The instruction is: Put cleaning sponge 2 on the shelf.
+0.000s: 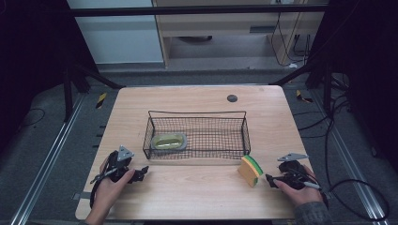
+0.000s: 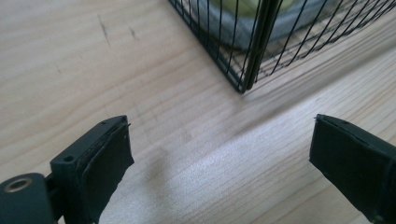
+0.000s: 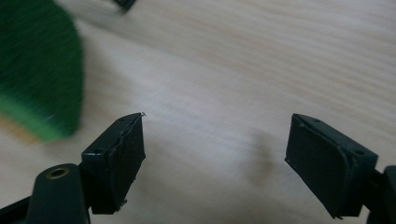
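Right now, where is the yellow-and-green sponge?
In the high view, the yellow-and-green sponge stands on the wooden table, just outside the black wire basket's near-right corner, beside the right gripper.

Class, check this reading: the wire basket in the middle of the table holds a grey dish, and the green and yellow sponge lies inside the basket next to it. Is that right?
Not quite. The sponge stands outside the basket, on the table near the right tool, as the high view shows. The grey dish is indeed in the basket.

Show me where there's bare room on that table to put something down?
Bare wood lies behind the wire basket around the dark disc, and along the front between the left hand-held gripper and the sponge. It is crowded between the sponge and the right hand-held gripper.
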